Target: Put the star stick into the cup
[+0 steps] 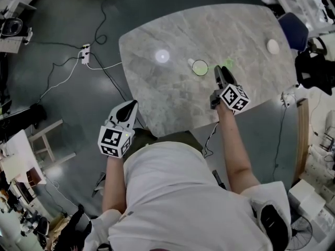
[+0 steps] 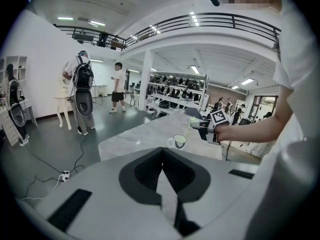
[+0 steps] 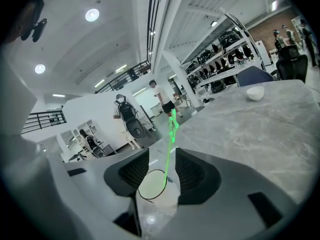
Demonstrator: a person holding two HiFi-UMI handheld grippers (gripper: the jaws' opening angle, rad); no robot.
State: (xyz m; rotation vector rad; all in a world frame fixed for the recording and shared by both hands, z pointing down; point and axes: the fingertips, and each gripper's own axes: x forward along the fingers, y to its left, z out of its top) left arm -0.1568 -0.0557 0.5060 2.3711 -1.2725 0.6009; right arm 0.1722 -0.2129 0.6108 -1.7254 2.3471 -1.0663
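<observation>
While right tongs [image 3: 162, 176] gape, left tongs [image 2: 162, 179] closed:
thin green star stick [image 3: 167, 149], in clear cup [image 3: 155, 191] at right jaw tips, seems light, bendy; grip mid-shaft.

You find no readable words, brands or numbers, only coded square patterns on the left marker cube [image 1: 114, 141], the right marker cube [image 1: 234, 98].

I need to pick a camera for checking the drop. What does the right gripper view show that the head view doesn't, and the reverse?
Only the right gripper view: the stem of the star stick running down into the cup, between the open jaws of the right hand-held gripper. Only the head view: the left hand-held gripper held beside the edge of the table, and a power strip on the floor. Both: the cup, the white bowl and the table.
</observation>
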